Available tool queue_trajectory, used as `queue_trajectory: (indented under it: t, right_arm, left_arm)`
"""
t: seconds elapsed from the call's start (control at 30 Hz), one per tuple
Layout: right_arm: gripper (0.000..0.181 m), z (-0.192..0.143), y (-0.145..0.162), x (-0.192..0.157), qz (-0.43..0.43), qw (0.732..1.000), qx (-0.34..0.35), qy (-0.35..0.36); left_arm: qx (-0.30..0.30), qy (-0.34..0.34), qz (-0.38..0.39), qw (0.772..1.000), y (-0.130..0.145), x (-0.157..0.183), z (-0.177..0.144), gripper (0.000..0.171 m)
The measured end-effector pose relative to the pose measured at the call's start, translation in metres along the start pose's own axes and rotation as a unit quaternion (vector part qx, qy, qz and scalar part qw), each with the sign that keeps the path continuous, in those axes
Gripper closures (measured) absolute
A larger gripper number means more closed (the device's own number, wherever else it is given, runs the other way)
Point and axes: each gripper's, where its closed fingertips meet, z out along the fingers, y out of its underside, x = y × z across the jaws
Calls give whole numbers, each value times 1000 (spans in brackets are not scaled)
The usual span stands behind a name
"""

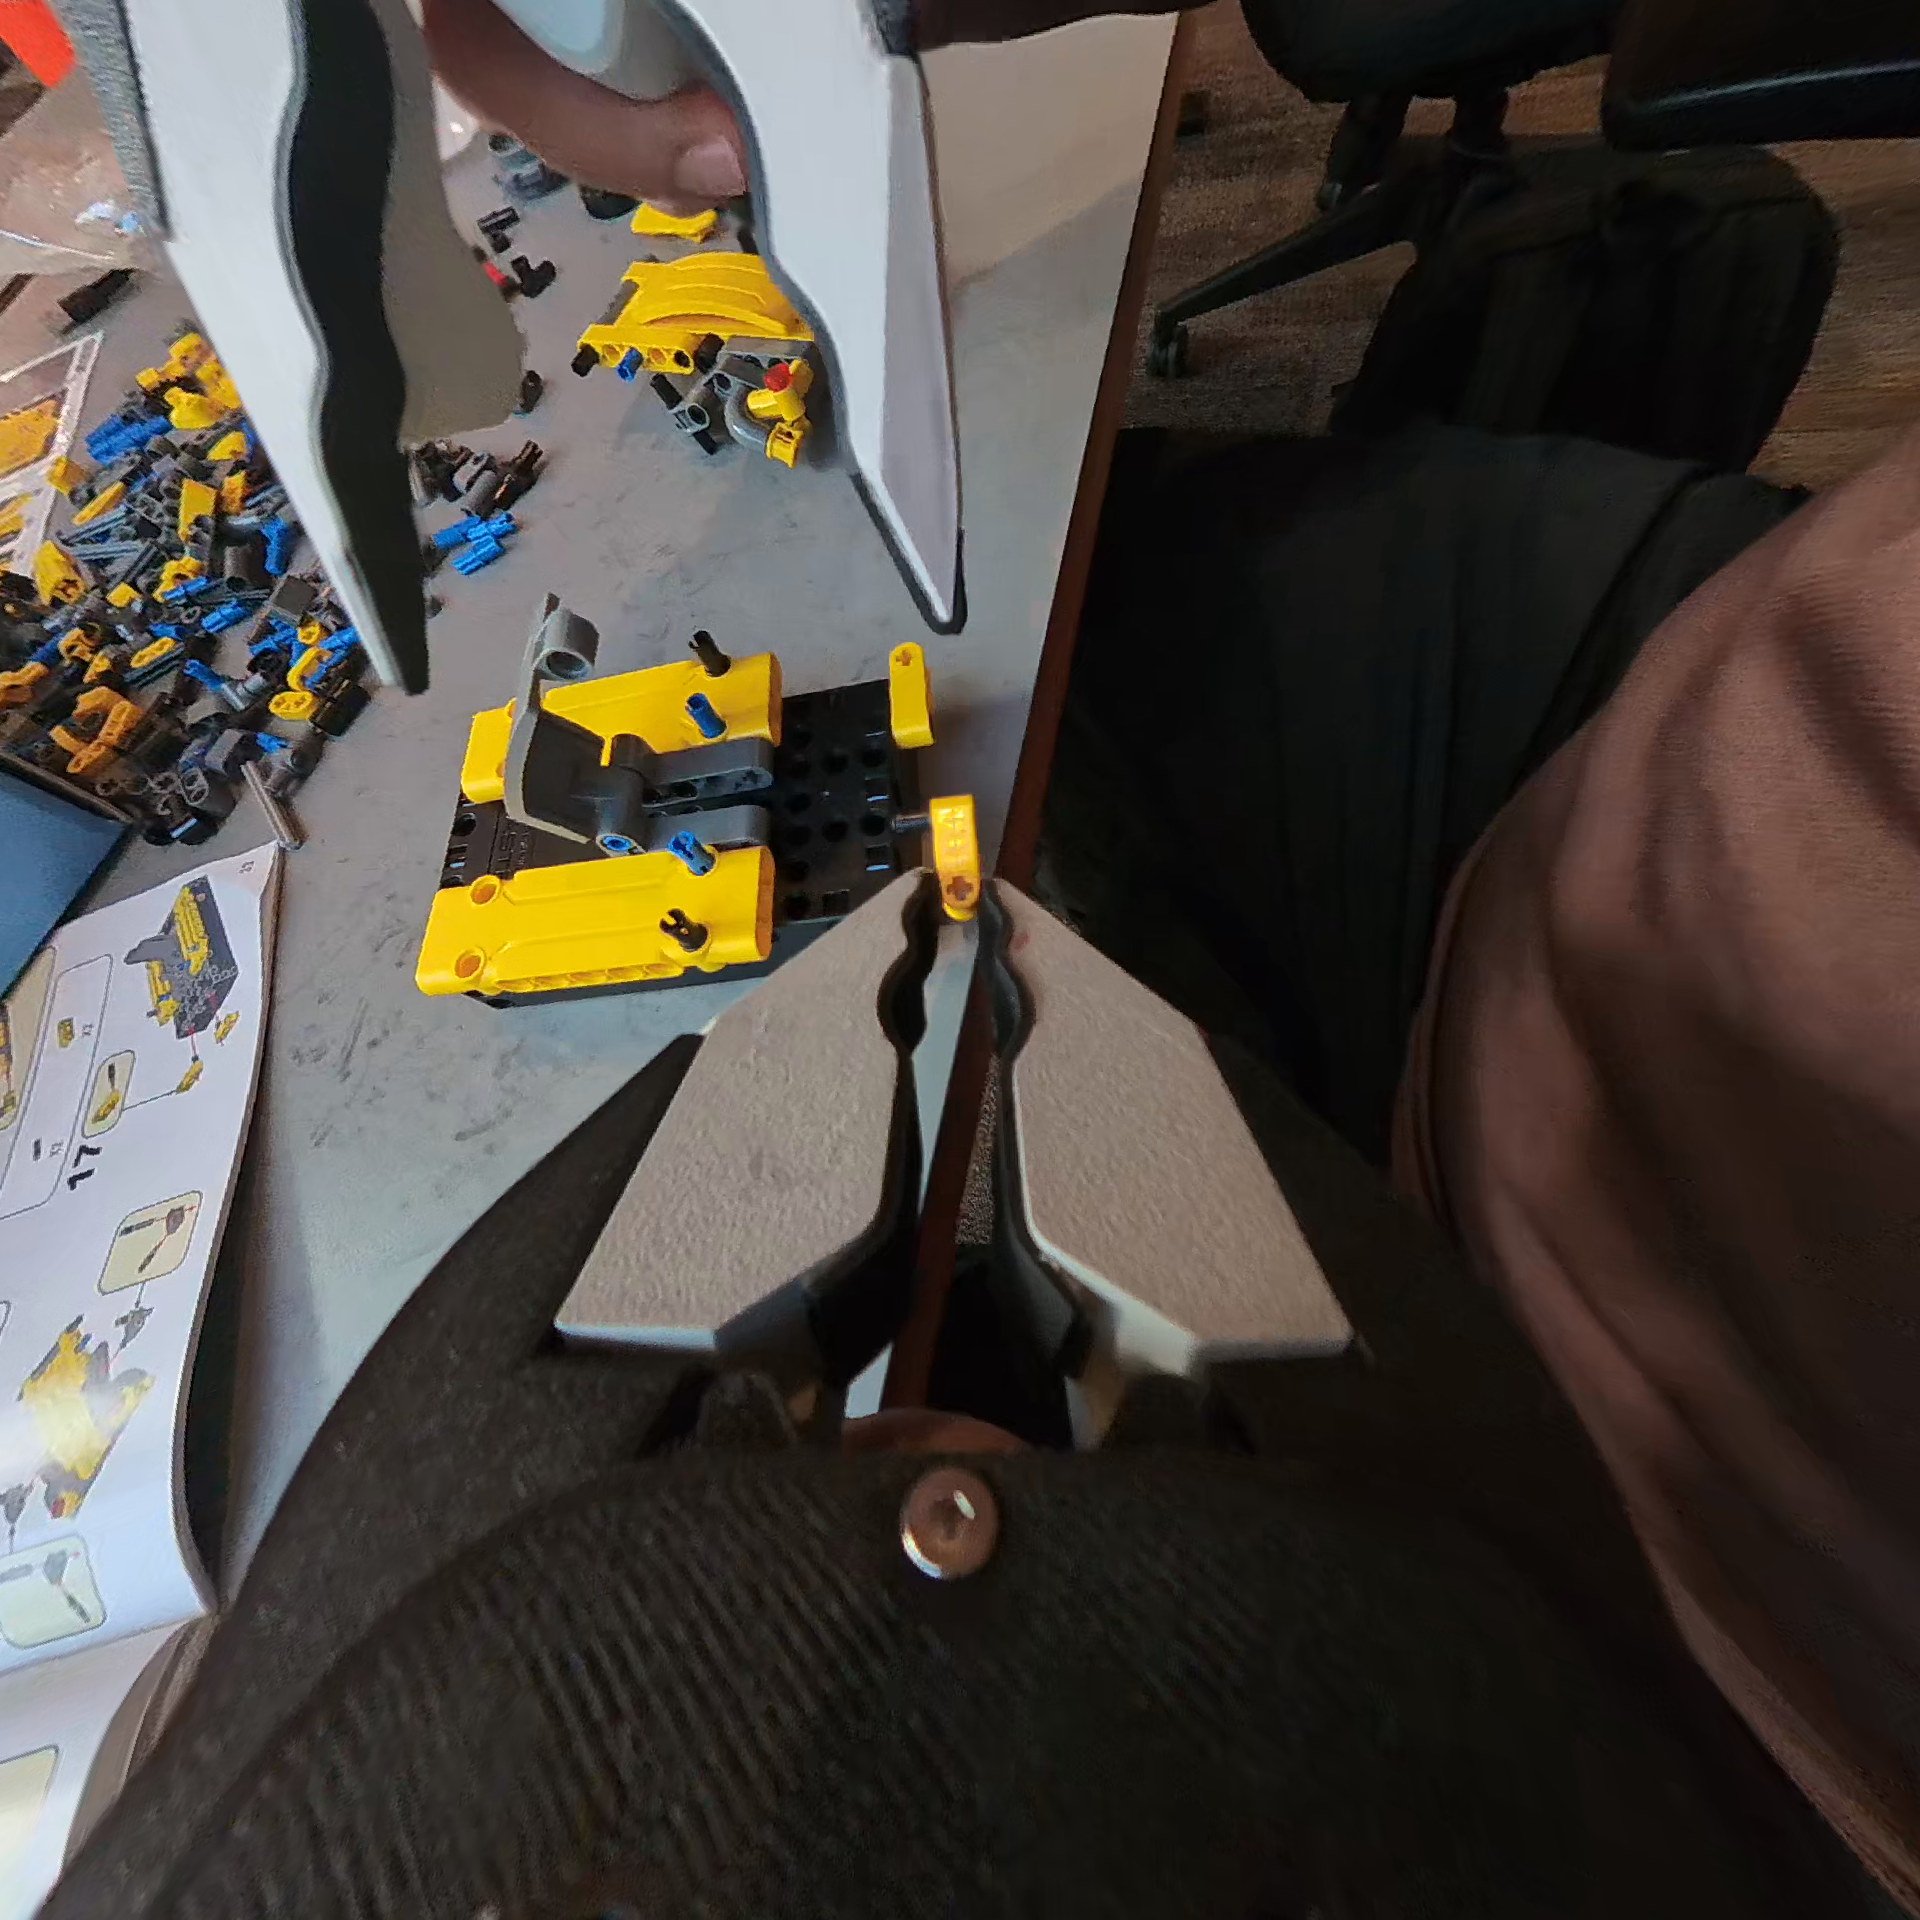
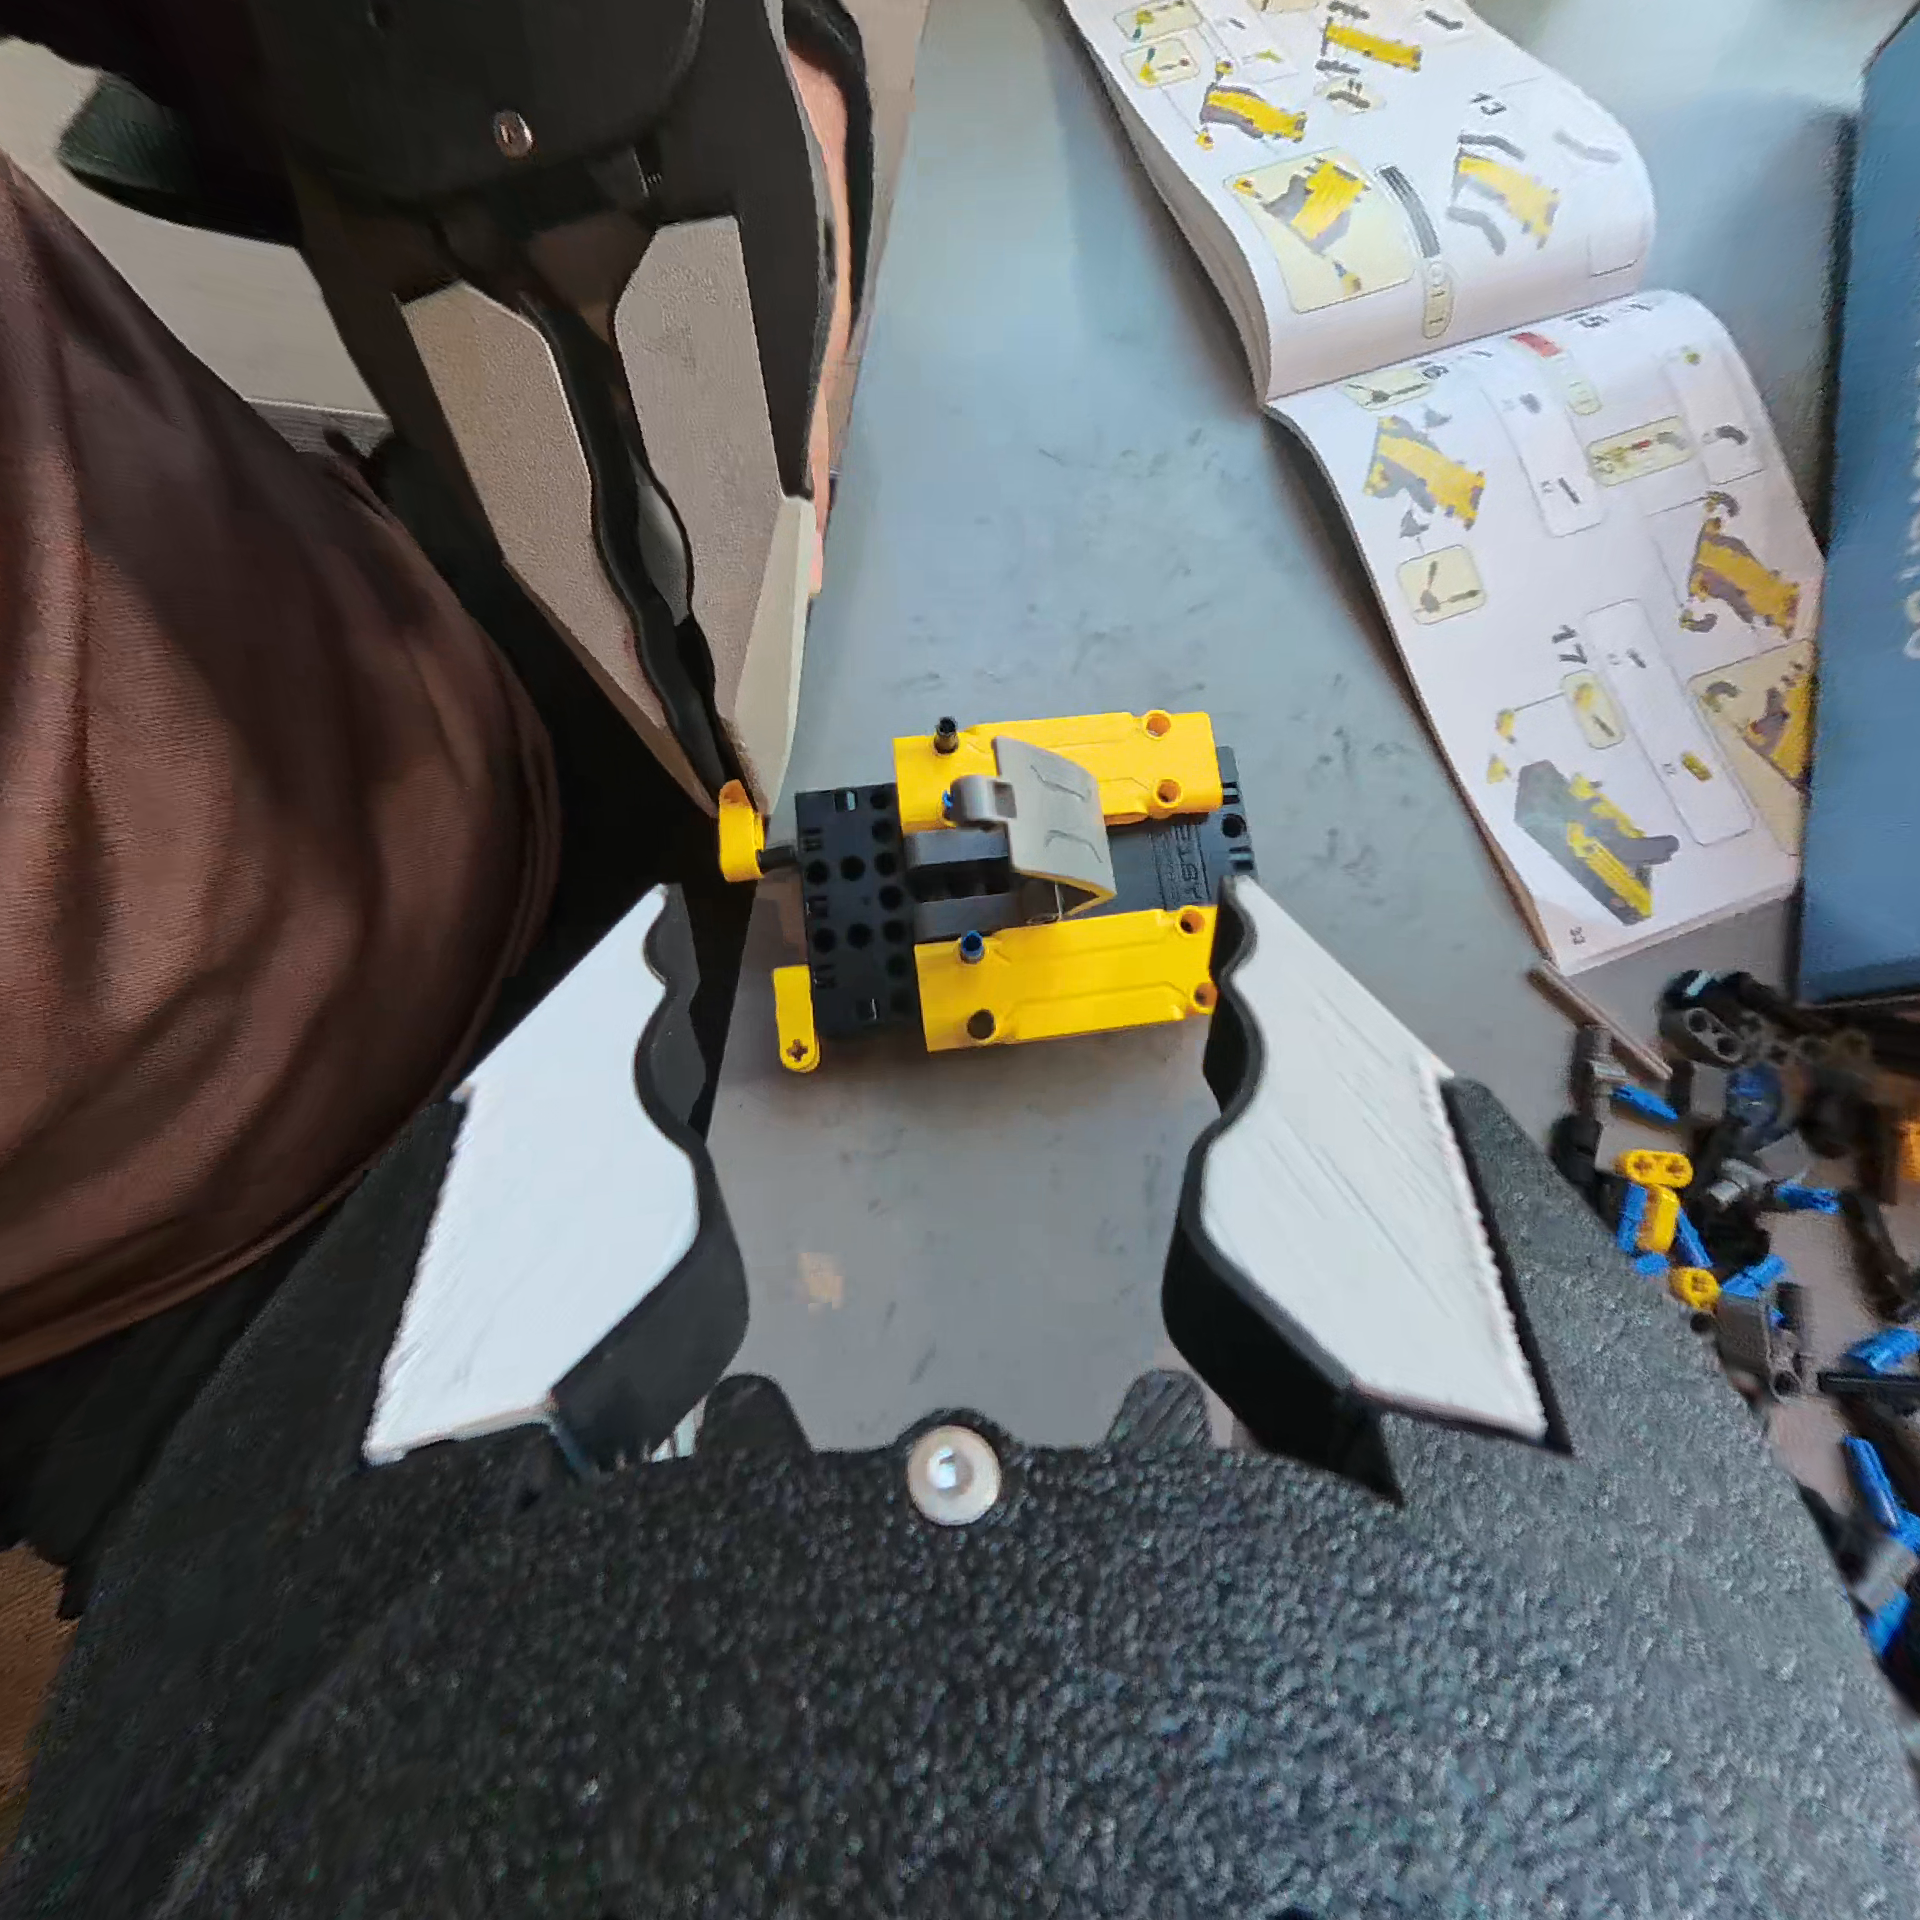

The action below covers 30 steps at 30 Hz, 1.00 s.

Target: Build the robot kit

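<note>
At far left we see the parts pile [image 1: 156, 592] and booklet [image 1: 125, 1143], then the model [image 1: 623, 831], light, rigid plastic that could pop apart, resting near the table edge [image 1: 1049, 675]. Our left gripper [image 1: 954, 896] pinches its yellow connector [image 1: 951, 847] on a short pin at the edge side. Our right gripper [image 2: 935, 914] hangs wide open and empty over the model, with bare tabletop between model and booklet.

Left gripper [image 1: 961, 902] pinches yellow connector [image 1: 953, 854] pinned to black-yellow model [image 1: 665, 831].
</note>
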Motion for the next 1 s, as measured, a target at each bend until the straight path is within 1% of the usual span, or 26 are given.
queue_trajectory:
  t: [0.07, 0.13, 0.17, 0.2, 0.27, 0.33, 0.4, 0.43, 0.47, 0.5, 0.53, 0.57, 0.6, 0.63, 0.67, 0.7, 0.77, 0.83, 0.9, 1.0]
  right_arm:
    - [91, 0, -10, -2, 6, 1000, 16, -19]
    - [88, -2, -18, -3, 5, 999, 31, -13]
    - [90, -3, -20, -3, 1, 999, 37, 4]
    - [97, -4, -19, -5, -2, 999, 42, 23]
    - [98, -6, -11, -11, -9, 997, 39, 70]
    - [119, -7, -5, -21, -36, 990, 41, 129]
    - [144, -3, -3, -40, -57, 984, 45, 164]
    - [143, 1, -2, -47, -67, 980, 35, 186]
    - [137, 3, 1, -50, -86, 972, 17, 217]
    - [140, 4, 2, -51, -99, 964, 2, 248]
    - [146, 5, 4, -51, -91, 959, -3, 270]
    - [155, 7, 6, -53, -54, 961, 2, 273]
    - [165, 11, 8, -59, 5, 967, 20, 255]
    - [167, 13, 8, -65, 71, 968, 49, 234]
    - [167, 14, 8, -69, 133, 964, 82, 216]
    - [167, 14, 7, -72, 191, 955, 116, 196]
    - [164, 17, 8, -76, 299, 927, 173, 147]
    - [156, 22, 13, -77, 375, 896, 208, 112]
    - [154, 22, 12, -76, 415, 873, 238, 97]
    - [161, 19, 5, -73, 452, 838, 293, 87]
  left_arm:
    - [1, -1, -4, 1000, 0, 2, 0, 167]
    - [-2, -7, -6, 1000, 2, 3, -1, 167]
    - [-3, -9, -8, 1000, 4, 2, -1, 167]
    - [-4, -11, -12, 1000, 5, 2, -2, 167]
    - [-4, -8, -17, 1000, 8, 3, -4, 167]
    - [-10, -1, -17, 1000, 11, 4, -5, 167]
    - [-16, 5, -20, 1000, 13, 4, -5, 167]
    - [-14, 11, -28, 999, 12, 4, -6, 167]
    - [-13, 20, -39, 999, 9, 5, -6, 168]
    - [-9, 23, -46, 999, 7, 5, -6, 168]
    - [-10, 18, -46, 999, 6, 3, -6, 167]
    - [-12, 10, -36, 999, 5, 1, -7, 167]
    - [-10, 2, -18, 1000, 3, 1, -8, 167]
    - [-12, -1, -3, 1000, 2, 3, -9, 167]
    - [-18, -1, 3, 1000, 3, 7, -10, 167]
    - [-19, -4, 5, 1000, 4, 10, -10, 168]
    - [-6, -17, 2, 1000, 2, 14, -11, 168]
    - [17, -38, 0, 999, -6, 19, -9, 168]
    - [20, -83, 22, 996, -9, 20, -7, 168]
    - [25, -111, 23, 993, -13, 29, 0, 168]
